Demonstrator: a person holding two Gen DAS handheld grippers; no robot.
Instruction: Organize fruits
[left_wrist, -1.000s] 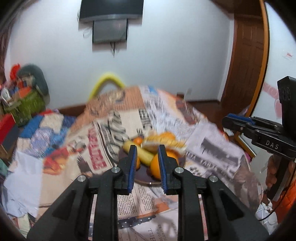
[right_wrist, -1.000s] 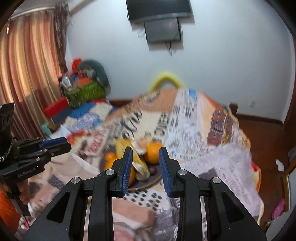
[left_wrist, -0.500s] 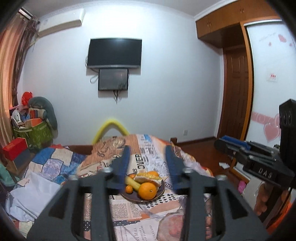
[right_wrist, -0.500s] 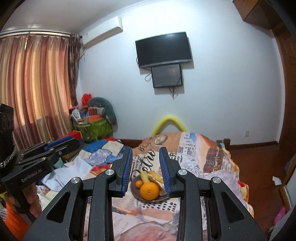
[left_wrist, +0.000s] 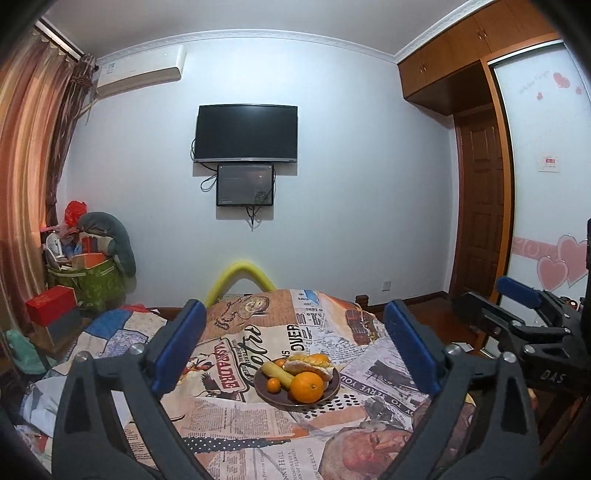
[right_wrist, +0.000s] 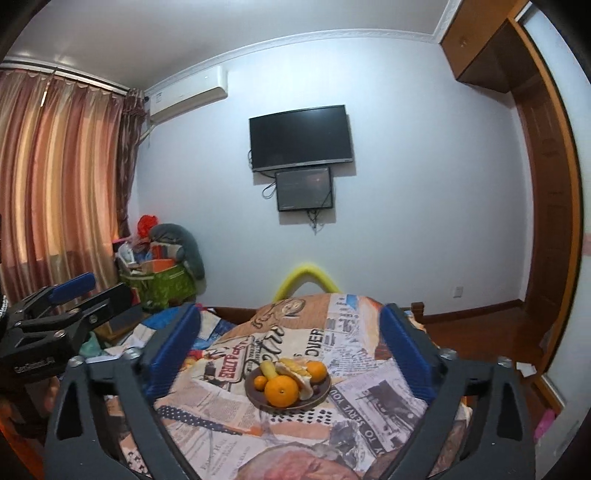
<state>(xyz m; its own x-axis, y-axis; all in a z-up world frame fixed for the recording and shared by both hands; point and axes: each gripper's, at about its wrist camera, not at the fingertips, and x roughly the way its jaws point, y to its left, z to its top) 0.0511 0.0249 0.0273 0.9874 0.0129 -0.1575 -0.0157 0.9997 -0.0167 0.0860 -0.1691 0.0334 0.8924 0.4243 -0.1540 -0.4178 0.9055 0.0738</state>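
A dark brown plate (left_wrist: 266, 392) (right_wrist: 321, 397) sits on a table under a newspaper-print cloth (left_wrist: 236, 373) (right_wrist: 354, 354). On it lie a large orange (left_wrist: 306, 387) (right_wrist: 281, 390), a small orange (left_wrist: 274, 384) (right_wrist: 260, 382), a banana (left_wrist: 277, 372) (right_wrist: 267, 369), peeled citrus pieces (left_wrist: 310, 363) (right_wrist: 295, 371) and another orange (right_wrist: 316, 370). My left gripper (left_wrist: 293, 349) is open and empty, held back from the plate. My right gripper (right_wrist: 290, 345) is open and empty, also short of the plate. Each gripper shows in the other's view, the right one (left_wrist: 524, 321) and the left one (right_wrist: 62, 310).
A yellow foam arch (left_wrist: 240, 277) rises behind the table. A television (left_wrist: 246, 133) hangs on the far wall. A green bag with clutter (left_wrist: 92, 280) and a red box (left_wrist: 51, 304) stand at left. A wooden door (left_wrist: 484, 206) is at right.
Both grippers pulled back and up from the plate, so the view widened to the whole room. Both opened from nearly shut to wide open.
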